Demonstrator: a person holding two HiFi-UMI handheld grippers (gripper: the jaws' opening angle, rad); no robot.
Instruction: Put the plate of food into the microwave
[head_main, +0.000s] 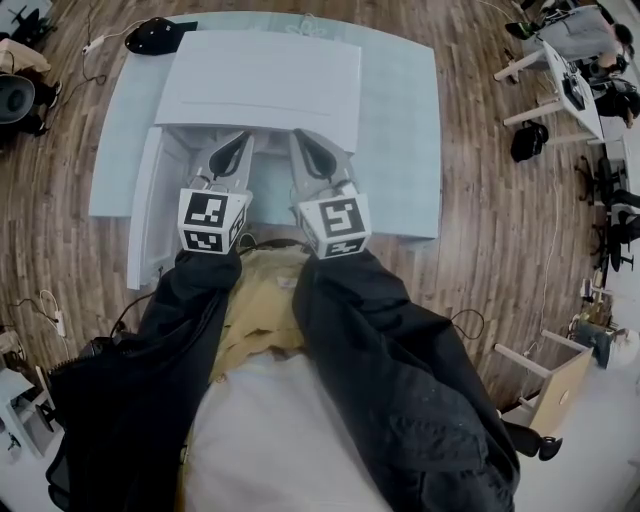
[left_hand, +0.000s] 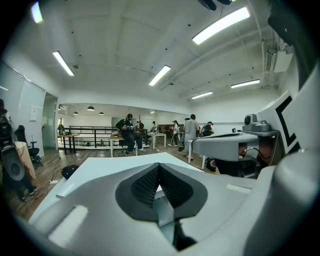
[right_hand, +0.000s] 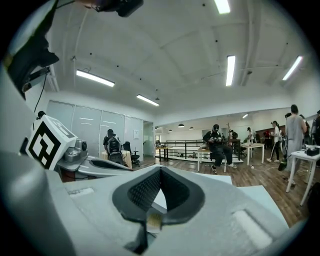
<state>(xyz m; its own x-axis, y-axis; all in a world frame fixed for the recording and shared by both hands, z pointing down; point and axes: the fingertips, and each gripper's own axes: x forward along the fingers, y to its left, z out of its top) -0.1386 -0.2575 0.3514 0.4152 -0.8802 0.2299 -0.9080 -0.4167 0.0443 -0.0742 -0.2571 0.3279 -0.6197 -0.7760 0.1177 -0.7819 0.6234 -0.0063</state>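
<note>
Left gripper (left_hand: 159, 166) pinched fully shut, dark ribbed pads meeting tip to tip, nothing clamped between. Right gripper (right_hand: 161, 170) likewise closed on air, touching nothing. In the head view, held side by side and just apart, the right at 3 o'clock of the left, black sleeves behind both. White microwave (head_main: 260, 75) straight ahead at 12 o'clock, on the pale table (head_main: 400, 120). Door (head_main: 143, 210) standing open at 9 o'clock of the left claw. Plate of food not to be made out in any view.
</note>
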